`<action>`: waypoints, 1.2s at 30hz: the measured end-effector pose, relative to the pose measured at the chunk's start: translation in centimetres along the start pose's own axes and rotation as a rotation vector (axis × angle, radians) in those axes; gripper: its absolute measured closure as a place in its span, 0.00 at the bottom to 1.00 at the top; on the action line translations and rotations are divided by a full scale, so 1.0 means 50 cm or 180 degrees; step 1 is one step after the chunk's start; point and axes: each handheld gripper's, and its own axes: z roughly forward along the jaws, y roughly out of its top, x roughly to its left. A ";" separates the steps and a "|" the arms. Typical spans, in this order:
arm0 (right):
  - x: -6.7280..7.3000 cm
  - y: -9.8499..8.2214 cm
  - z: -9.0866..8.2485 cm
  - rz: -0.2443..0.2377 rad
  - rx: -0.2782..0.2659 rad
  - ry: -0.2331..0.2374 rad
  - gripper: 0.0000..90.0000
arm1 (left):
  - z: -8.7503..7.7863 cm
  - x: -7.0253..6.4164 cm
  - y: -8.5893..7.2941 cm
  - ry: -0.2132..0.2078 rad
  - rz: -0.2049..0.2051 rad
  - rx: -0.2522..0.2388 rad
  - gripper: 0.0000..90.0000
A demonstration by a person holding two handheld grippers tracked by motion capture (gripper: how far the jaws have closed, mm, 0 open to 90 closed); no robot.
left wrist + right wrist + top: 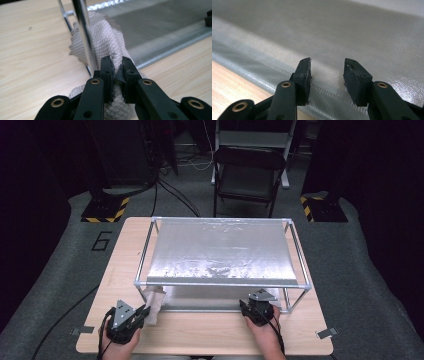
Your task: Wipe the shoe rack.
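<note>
Left tool (pixel 115 65) has its jaws pinched tight on a fold of the beige waffle-weave cloth (pixel 105 40), right at the near-left corner of the metal frame (pixel 145 252) on the table (pixel 210 335). From the high view the cloth (pixel 154 304) hangs down just beside the frame's front-left leg, partly under the silvery sheet (pixel 220 252) stretched across the top. Right tool (pixel 327 75) sits at a middling gap with nothing between its jaws, hovering over a second silvery sheet (pixel 352 37) that lies on the table under the frame, close to its stitched front edge

What worries me is that shiny upright post (pixel 83 37). In the left gripper view the cloth wraps around or behind it, so I'd guess a pull toward the person could drag the fabric against the post and snag it, or tug the light frame across the table. The grip takes only a small fold, so the cloth might also slip out if it catches

How far the cloth reaches under the frame I can't tell; the top sheet covers it from above. Whether the right tool touches the lower sheet is unclear, and both forearms are cut off at the bottom of the high view
</note>
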 end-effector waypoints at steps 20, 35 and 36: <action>0.000 0.000 0.000 -0.0007 -0.0002 0.0005 0.64 | -0.001 0.066 0.022 0.0215 -0.0153 -0.0107 0.91; 0.002 0.001 0.001 -0.0015 -0.0031 0.0063 0.69 | 0.035 0.093 0.027 0.0238 -0.0172 -0.0073 0.91; 0.002 0.001 0.001 -0.0015 -0.0031 0.0063 0.69 | 0.035 0.093 0.027 0.0238 -0.0172 -0.0073 0.91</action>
